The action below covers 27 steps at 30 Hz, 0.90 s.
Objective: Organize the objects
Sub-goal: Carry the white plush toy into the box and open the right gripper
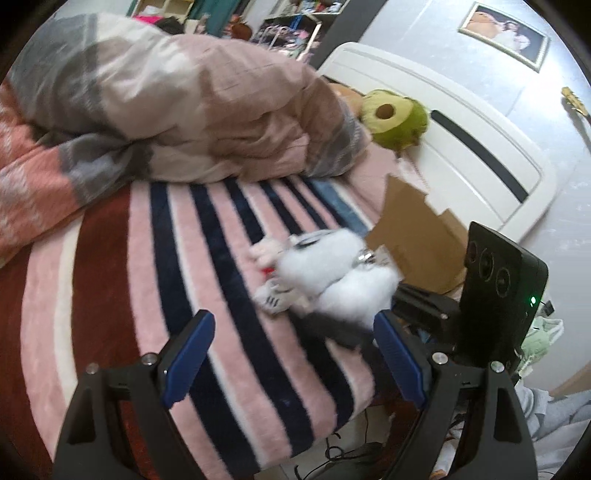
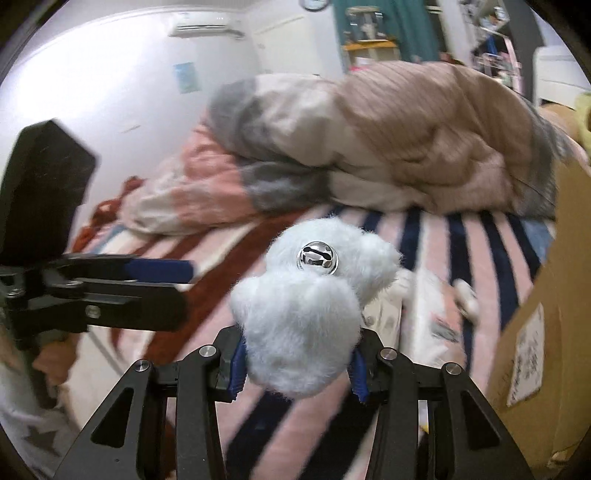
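The right gripper is squeezing a fluffy white plush toy above the striped blanket's edge, while the left gripper is hanging open, holding nothing.

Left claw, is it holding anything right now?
No, the left claw stands open over the striped blanket with nothing between its pads.

A bed is covered by a fleece blanket in pink, navy, white and rust stripes. A rumpled duvet in beige, grey and pink patches lies heaped along its far side. Behind the white headboard, a framed picture hangs on the wall. An air conditioner is mounted high on the opposite wall, and cables trail on the floor below the bed's near edge.
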### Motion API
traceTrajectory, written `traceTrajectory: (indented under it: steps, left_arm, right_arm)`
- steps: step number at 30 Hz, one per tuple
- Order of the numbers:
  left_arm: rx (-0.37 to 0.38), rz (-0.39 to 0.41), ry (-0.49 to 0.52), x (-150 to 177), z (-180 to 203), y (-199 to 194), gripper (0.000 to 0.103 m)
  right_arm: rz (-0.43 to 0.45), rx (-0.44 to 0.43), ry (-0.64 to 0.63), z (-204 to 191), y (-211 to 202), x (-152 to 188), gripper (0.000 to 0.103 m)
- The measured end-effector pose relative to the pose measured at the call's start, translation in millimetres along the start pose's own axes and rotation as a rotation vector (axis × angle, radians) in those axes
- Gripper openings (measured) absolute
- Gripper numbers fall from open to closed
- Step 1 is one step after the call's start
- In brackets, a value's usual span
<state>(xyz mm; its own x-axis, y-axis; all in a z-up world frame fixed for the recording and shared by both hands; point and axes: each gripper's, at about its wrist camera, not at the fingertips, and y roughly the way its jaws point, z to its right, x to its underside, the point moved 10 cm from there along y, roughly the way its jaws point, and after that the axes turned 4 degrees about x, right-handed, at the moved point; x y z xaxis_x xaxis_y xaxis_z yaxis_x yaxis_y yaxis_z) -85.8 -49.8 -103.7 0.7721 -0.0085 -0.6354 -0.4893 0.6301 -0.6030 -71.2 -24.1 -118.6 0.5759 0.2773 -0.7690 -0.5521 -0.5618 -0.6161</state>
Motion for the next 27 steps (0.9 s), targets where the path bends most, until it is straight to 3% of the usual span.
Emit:
traceTrajectory:
  steps: [5, 11, 13, 15, 17, 27]
  left_arm:
    - [0.040, 0.019, 0.010, -9, 15, -7, 0.086]
    - [0.021, 0.038, 0.028, -14, 26, -19, 0.086]
    - [0.011, 0.046, 0.033, -18, 32, -22, 0.086]
    - [-0.006, 0.049, 0.036, -23, 36, -25, 0.076]
    - [-0.017, 0.053, 0.048, -30, 42, -28, 0.074]
    - [-0.038, 0.064, 0.186, -71, 110, -22, 0.073]
  right_arm:
    - [0.001, -0.092, -0.079, -32, -11, -11, 0.040]
    - [-0.003, -0.193, -0.086, -56, -22, -24, 0.040]
    - [-0.001, -0.194, -0.101, -61, -27, -28, 0.040]
    - [0.000, -0.190, -0.104, -62, -32, -32, 0.040]
    - [0.012, -0.189, -0.101, -61, -40, -39, 0.040]
    - [0.089, -0.151, -0.080, -23, -91, -68, 0.039]
